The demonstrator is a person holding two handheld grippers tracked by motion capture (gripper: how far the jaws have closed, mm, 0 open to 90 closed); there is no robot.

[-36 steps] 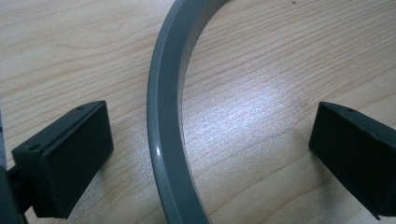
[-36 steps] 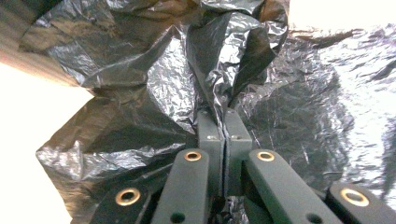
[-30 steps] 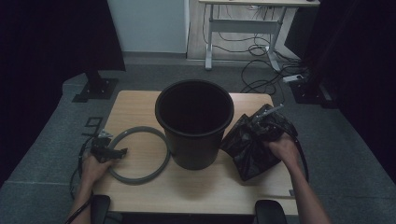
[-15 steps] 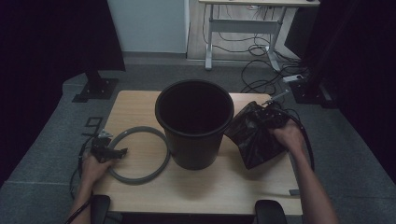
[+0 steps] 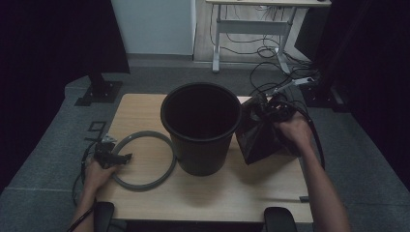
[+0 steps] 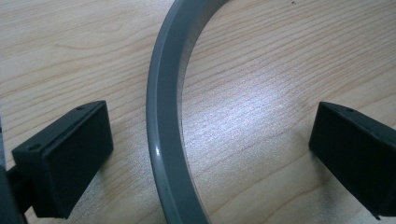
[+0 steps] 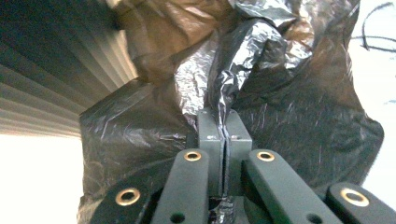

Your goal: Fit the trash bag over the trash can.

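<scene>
Crumpled black plastic bag [image 5: 258,137] hangs at the right side of the round black plastic bucket [image 5: 200,128], just beside its wall; whether film touches wall cannot be told. Long axis runs near vertical, slightly tilted: gathered top up by the bucket rim, loose bottom corner down at the bench. In the right gripper view the film [image 7: 289,116] bunches into a twisted neck that runs straight into the jaws.

Right gripper [image 5: 270,107] holds that neck at the bag's top, jaws pressed together with a fold of film pinched between them [image 7: 223,135]. Right hand [image 5: 292,130] sits behind the bag, cable looping off to the right.

Bucket stands upright mid-bench, mouth open upward.

Grey plastic ring [image 5: 145,159] lies flat on the light wooden bench [image 5: 232,193], left of the bucket, its right edge at the bucket's base. Left gripper [image 5: 113,157] rests over the ring's left arc, jaws spread wide; in the left gripper view the ring's band [image 6: 163,130] passes between them, nearer one jaw, untouched by either pad.
</scene>
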